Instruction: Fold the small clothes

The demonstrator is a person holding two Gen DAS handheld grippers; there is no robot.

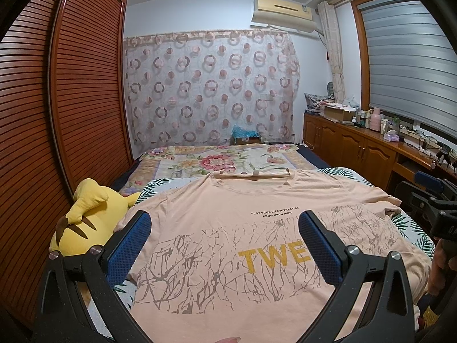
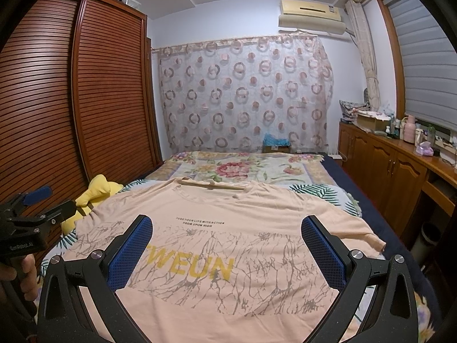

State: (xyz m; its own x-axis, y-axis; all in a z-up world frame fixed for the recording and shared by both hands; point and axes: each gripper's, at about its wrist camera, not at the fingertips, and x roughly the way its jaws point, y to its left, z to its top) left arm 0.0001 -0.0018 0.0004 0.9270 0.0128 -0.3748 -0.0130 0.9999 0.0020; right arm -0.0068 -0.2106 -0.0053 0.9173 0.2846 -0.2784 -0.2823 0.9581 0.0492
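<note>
A peach T-shirt (image 1: 228, 243) (image 2: 228, 228) lies spread flat, front up, on the bed, collar at the far end, yellow letters and grey branch print across the chest. My left gripper (image 1: 225, 245) hovers open above the shirt's left-centre, its blue pads wide apart with nothing between them. My right gripper (image 2: 227, 250) is open too, above the chest print toward the right. In each wrist view the other gripper shows at the frame's edge, held by a hand.
A yellow plush toy (image 1: 82, 223) (image 2: 97, 194) lies at the bed's left edge beside the slatted wardrobe (image 1: 57, 114). A floral blanket (image 1: 222, 160) covers the far bed. Wooden cabinets (image 2: 394, 168) with clutter line the right wall, and a bin (image 2: 428, 237) stands below.
</note>
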